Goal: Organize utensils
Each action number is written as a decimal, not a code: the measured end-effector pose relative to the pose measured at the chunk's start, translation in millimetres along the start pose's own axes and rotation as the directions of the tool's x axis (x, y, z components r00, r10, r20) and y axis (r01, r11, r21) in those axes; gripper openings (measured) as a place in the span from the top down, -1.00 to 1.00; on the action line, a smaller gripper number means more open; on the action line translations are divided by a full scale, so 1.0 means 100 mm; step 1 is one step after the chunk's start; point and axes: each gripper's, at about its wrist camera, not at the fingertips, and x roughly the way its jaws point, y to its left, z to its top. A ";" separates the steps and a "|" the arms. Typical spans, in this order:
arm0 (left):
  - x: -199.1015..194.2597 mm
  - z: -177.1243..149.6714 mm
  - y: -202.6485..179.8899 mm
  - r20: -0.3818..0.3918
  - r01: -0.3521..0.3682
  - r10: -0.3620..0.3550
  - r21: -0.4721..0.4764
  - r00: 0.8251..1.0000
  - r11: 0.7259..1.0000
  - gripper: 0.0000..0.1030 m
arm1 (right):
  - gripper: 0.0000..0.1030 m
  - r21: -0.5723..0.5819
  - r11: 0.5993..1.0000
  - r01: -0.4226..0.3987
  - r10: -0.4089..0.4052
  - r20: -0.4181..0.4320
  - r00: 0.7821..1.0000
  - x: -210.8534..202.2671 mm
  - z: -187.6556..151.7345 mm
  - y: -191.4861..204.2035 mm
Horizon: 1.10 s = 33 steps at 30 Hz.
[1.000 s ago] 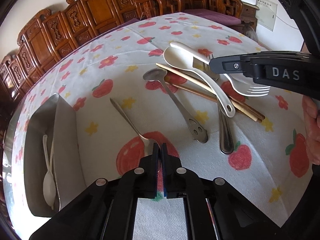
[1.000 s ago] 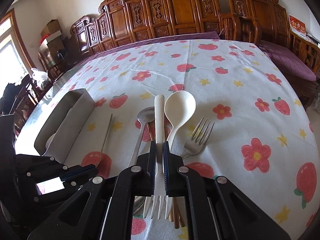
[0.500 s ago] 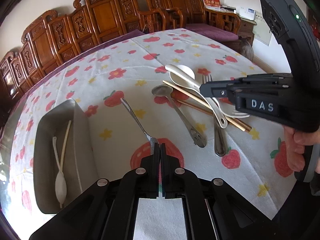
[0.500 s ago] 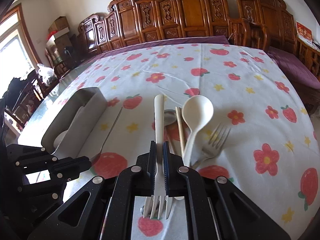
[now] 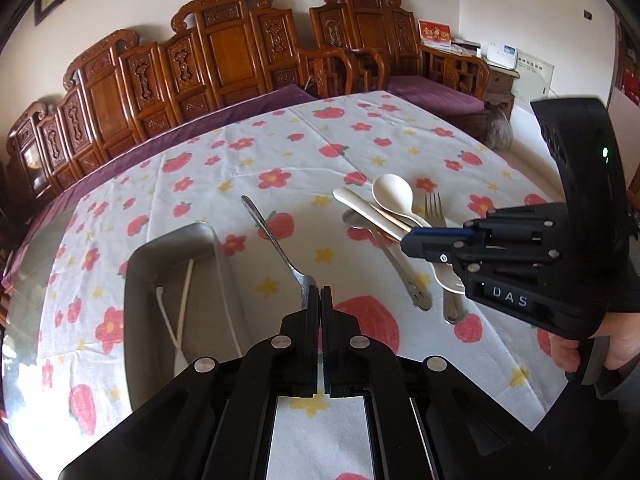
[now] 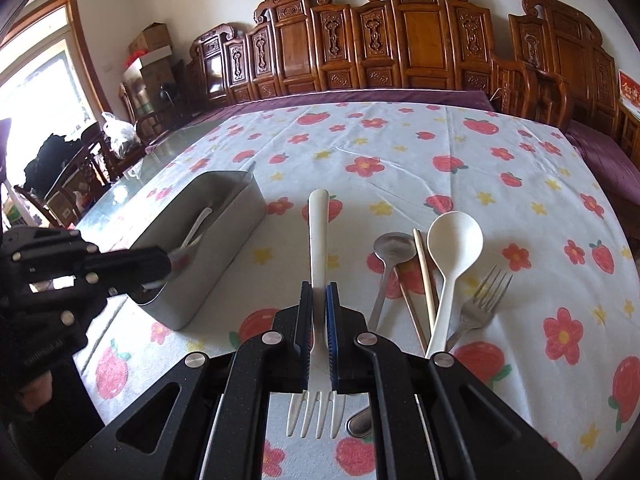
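Both utensils were lifted off the cloth since a sec ago. Left gripper (image 5: 320,300) was clamped on the metal spoon (image 5: 276,240), beside the grey tray (image 5: 138,280); right gripper (image 6: 319,300) held the white plastic fork (image 6: 318,240) approx. above the table. Drop-off probably came next.

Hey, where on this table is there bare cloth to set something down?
Bare cloth lies between the gray bin and the pile of utensils, and across the far half toward the wooden chairs. It is crowded around the white spoon, steel fork and chopsticks.
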 end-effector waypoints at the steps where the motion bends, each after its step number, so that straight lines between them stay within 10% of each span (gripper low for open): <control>1: -0.03 0.01 0.04 0.004 0.001 -0.001 -0.007 1.000 1.000 1.00 | 0.84 -0.001 1.000 -0.002 0.002 -0.001 1.000 0.01 0.00 0.01; 33: 0.44 -0.53 1.05 -0.143 -0.046 0.018 -0.198 0.990 0.979 0.99 | 0.84 -0.080 0.997 -0.009 0.003 -0.074 0.997 0.35 -0.11 0.37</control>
